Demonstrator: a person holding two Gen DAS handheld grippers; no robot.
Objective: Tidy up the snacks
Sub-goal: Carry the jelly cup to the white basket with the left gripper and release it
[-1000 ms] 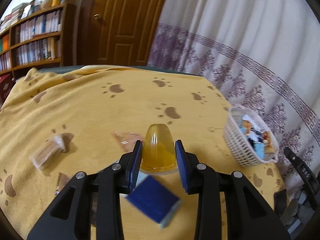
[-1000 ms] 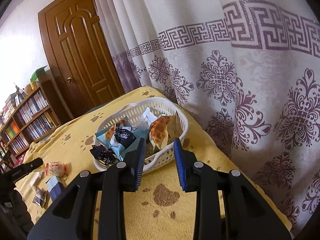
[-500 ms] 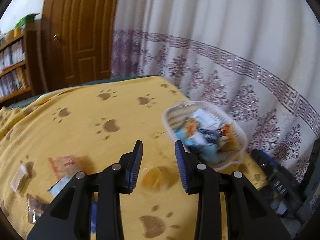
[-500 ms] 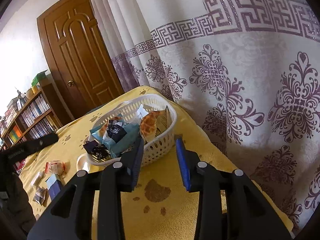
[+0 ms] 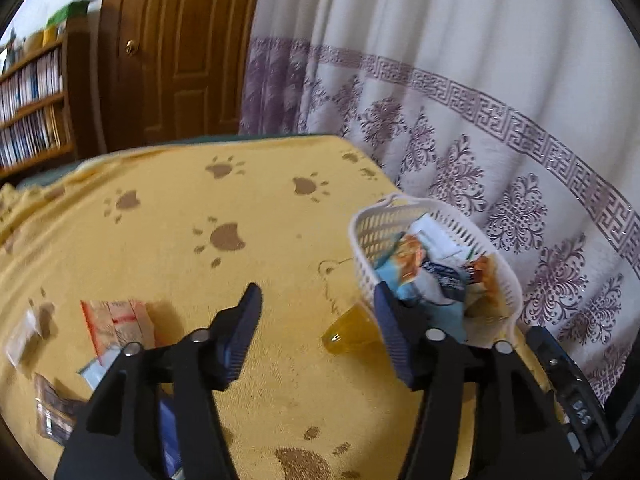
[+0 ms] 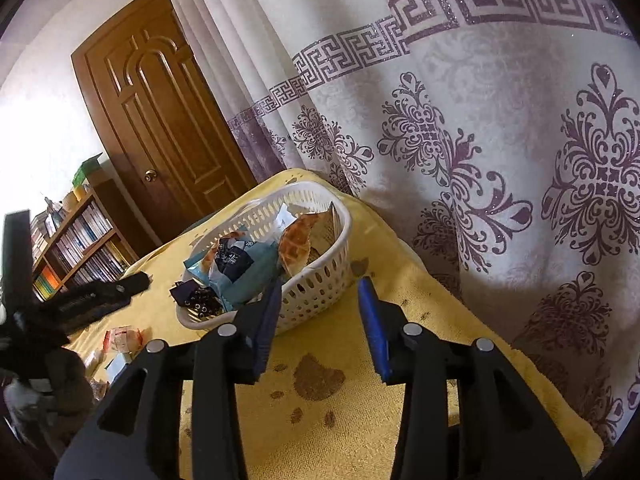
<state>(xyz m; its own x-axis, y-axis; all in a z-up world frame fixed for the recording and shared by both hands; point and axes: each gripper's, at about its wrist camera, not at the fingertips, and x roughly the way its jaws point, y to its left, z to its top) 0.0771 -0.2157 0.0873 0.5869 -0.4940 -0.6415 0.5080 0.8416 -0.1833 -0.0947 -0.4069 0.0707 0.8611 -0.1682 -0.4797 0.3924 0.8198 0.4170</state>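
Yellow jelly cup (image 5: 352, 330) lies on its side on blanket (image 5: 168, 248), lower centre-right, beside white basket (image 5: 372, 232). Left gripper (image 5: 318, 330) jaws just opened, about half apart, empty. Right gripper (image 6: 322, 322) jaws opening slightly, holding nothing, near the basket.

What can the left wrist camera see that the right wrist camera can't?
Only the left wrist view shows the yellow jelly cup lying on the blanket against the basket, just beyond the open left gripper. Only the right wrist view shows the dark packet at the basket's near end. Both show the basket, the pink packet and the door.
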